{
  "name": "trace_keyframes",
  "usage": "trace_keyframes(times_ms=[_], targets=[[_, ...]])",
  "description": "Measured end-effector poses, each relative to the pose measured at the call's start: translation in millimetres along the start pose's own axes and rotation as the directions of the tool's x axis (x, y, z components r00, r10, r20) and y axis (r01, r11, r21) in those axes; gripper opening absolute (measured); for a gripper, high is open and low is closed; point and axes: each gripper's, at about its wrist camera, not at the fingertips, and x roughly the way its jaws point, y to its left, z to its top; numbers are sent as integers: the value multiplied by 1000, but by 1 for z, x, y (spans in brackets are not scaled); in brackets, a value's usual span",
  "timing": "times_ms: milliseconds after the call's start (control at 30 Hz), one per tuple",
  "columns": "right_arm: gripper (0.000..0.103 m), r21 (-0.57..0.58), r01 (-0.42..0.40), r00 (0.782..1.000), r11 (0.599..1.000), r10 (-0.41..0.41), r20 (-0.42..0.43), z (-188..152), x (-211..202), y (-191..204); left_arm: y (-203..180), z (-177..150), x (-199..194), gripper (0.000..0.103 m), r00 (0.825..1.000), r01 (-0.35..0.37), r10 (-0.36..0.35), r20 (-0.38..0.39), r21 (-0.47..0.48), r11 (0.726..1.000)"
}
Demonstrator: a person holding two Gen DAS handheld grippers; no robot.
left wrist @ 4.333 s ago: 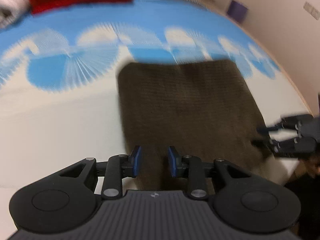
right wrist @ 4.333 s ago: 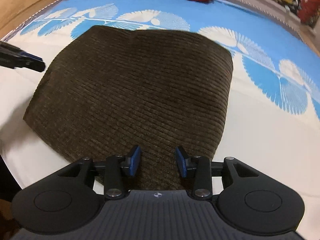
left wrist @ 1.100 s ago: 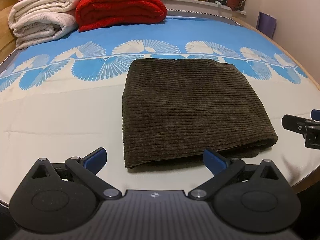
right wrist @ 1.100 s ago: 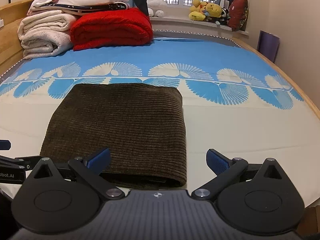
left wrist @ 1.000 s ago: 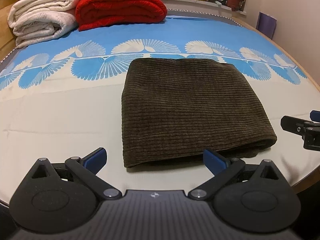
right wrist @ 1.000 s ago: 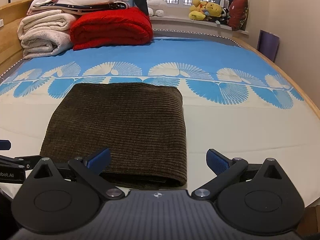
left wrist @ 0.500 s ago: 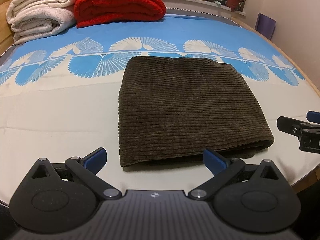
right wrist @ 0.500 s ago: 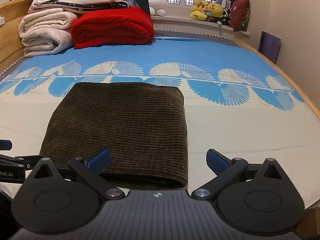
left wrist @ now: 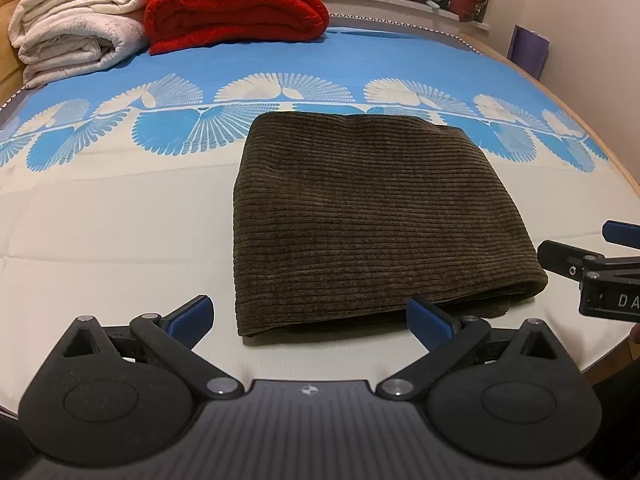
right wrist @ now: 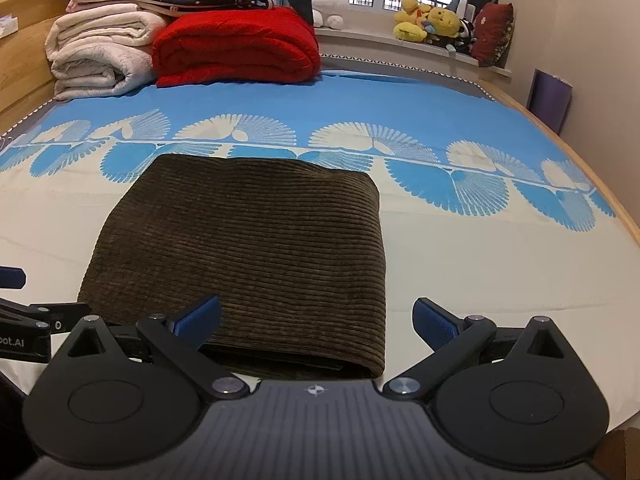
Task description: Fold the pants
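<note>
The dark brown corduroy pants [left wrist: 372, 216] lie folded into a flat rectangle on the bed; they also show in the right wrist view [right wrist: 248, 248]. My left gripper [left wrist: 310, 316] is open and empty, hovering just in front of the pants' near edge. My right gripper [right wrist: 316, 320] is open and empty, also at the near edge, its jaws wide apart above the fold. Each gripper shows at the side of the other's view: the right one [left wrist: 592, 268] and the left one [right wrist: 24, 316].
The bed [left wrist: 100, 240] has a cream and blue fan-patterned sheet. A red blanket [left wrist: 236, 4] and folded white bedding [left wrist: 76, 40] are stacked at the far end. Plush toys [right wrist: 432, 20] sit on the sill. The bed's wooden edge [right wrist: 624, 216] runs along the right.
Both grippers, shut low over the pants several seconds ago, now stand open and drawn back. In the last second the views barely shift; the pants stay still.
</note>
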Motion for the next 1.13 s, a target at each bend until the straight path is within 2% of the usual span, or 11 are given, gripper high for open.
trace_keyframes(times_ms=[1133], targets=[[101,-8,-7,1000,1000,7,3,0,-3,1,0,-1,0,103,1000,14,-14,5,14,1000]])
